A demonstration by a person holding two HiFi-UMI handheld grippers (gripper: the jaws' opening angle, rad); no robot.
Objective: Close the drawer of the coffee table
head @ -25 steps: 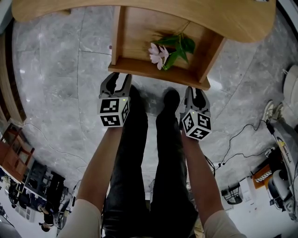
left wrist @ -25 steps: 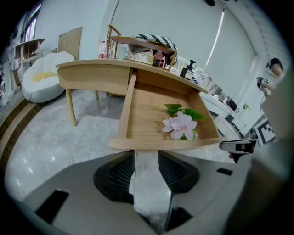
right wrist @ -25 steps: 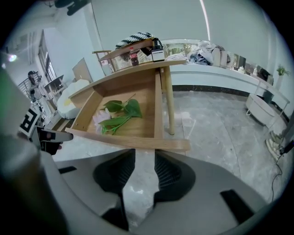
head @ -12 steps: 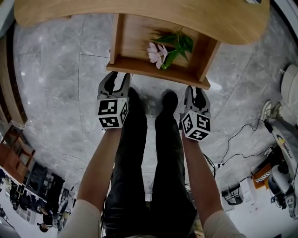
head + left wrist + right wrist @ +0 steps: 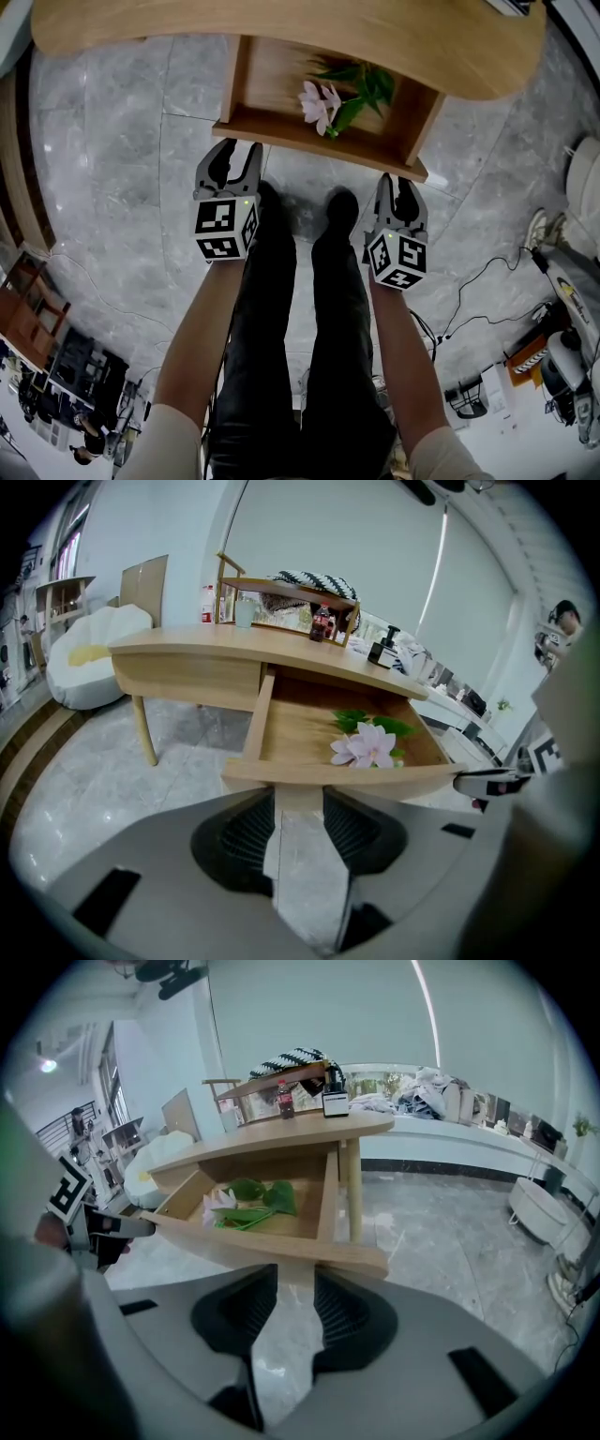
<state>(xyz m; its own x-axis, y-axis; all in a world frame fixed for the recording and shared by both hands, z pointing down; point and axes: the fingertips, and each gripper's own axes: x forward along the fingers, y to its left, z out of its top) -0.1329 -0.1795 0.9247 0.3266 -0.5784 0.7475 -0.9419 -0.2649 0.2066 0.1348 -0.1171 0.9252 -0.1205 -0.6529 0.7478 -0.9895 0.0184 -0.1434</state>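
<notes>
The wooden coffee table (image 5: 281, 28) has its drawer (image 5: 319, 141) pulled out toward me. A pink flower (image 5: 317, 101) with green leaves lies inside. My left gripper (image 5: 234, 155) is open, its tips just short of the drawer front near the left corner. My right gripper (image 5: 398, 183) is open, its jaws slightly narrower than a moment ago, and sits just below the right corner. In the left gripper view the drawer front (image 5: 328, 772) crosses just beyond the left gripper (image 5: 298, 799). In the right gripper view the front (image 5: 281, 1246) does the same at the right gripper (image 5: 292, 1274). Nothing is gripped.
The person's dark-trousered legs and shoes (image 5: 342, 202) stand on the marble floor between the grippers. Cables (image 5: 478, 281) trail at the right. A table leg (image 5: 352, 1190) stands right of the drawer. A bottle (image 5: 283, 1099) and a wooden rack are on the table; a white beanbag (image 5: 89, 653) is far left.
Both grippers have risen and moved a little toward the drawer front. The drawer shows slightly less of its length under the table top.
</notes>
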